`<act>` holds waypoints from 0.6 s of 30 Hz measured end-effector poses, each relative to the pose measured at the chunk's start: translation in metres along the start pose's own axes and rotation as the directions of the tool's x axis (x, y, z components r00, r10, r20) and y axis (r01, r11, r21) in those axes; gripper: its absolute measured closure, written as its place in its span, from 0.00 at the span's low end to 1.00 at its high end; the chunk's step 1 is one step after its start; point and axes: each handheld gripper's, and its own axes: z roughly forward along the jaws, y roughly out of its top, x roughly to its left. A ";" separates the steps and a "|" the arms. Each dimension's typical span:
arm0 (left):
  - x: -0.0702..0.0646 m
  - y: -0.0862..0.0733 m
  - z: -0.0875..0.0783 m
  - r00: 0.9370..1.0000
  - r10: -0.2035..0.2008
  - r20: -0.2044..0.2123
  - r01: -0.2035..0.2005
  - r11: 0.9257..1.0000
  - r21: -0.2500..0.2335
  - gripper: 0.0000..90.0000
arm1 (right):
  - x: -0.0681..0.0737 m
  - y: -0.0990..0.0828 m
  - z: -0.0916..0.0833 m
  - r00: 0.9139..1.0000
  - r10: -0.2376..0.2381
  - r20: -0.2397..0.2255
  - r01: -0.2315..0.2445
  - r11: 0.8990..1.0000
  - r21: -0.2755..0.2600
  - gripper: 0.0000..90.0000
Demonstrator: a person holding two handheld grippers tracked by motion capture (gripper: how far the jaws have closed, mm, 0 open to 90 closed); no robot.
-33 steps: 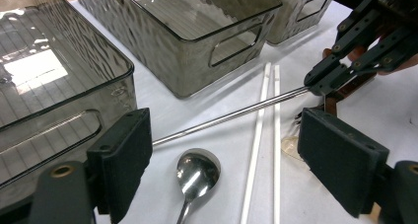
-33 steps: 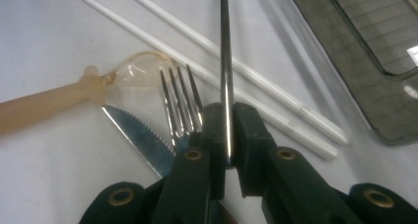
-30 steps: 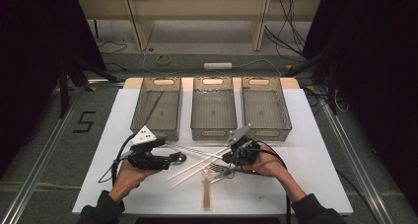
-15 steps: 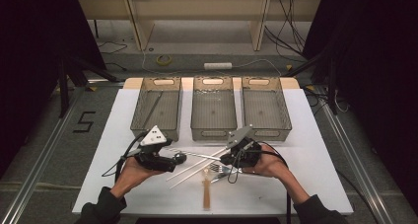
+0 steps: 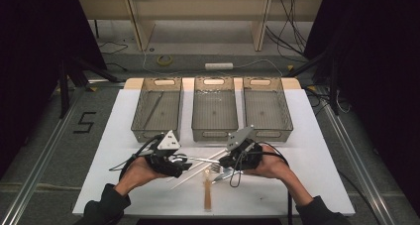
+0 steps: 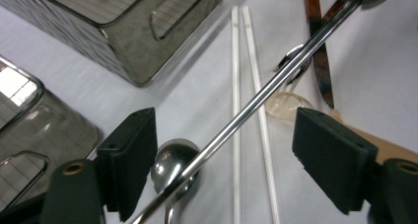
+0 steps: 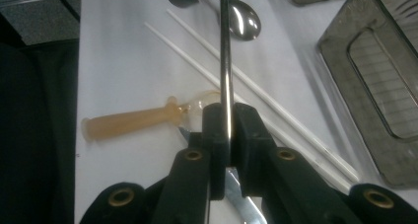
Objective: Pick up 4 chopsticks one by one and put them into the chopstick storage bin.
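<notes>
Near the front of the white table (image 5: 124, 136), the right gripper (image 7: 223, 130) is clamped on the handle of a steel spoon (image 7: 226, 61), jaws pressed together with only the thin handle between them; the bowl of the spoon (image 7: 243, 21) hangs out ahead, clear of the table, so the far end is free for the other hand. Opposite it, the left gripper (image 6: 224, 150) stands with its jaws apart on either side of the same spoon (image 6: 266, 88); they have just been closing a little, with the handle running between them but neither pad pressing it yet, which reads as a hand-over being lined up. Under the spoon lie two white chopsticks (image 6: 251, 86), a knife (image 6: 318, 51) and an amber-handled utensil (image 7: 133, 120), left loose on the table, likely awaiting their turn. Three mesh trays (image 5: 214, 108) sit side by side behind; the left tray (image 5: 157, 111) already has a long thin piece in it, so sorting cutlery into trays seems the purpose.
</notes>
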 end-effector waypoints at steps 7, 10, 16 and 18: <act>-0.006 0.004 0.002 0.996 0.085 0.018 -0.086 0.994 0.069 0.48 | 0.004 0.003 -0.002 1.000 -0.018 -0.017 0.018 1.000 0.003 0.94; -0.007 0.004 0.004 0.994 0.103 0.032 -0.106 0.990 0.095 0.54 | 0.005 0.003 -0.003 0.999 -0.023 -0.025 0.023 1.000 0.003 0.94; -0.007 0.005 0.006 0.991 0.119 0.069 -0.126 0.984 0.123 0.63 | 0.007 0.005 -0.004 0.999 -0.034 -0.043 0.034 0.999 0.000 0.94; -0.008 0.006 0.005 0.989 0.124 0.076 -0.132 0.983 0.124 0.68 | 0.007 0.005 -0.004 0.998 -0.034 -0.047 0.035 0.999 0.002 0.94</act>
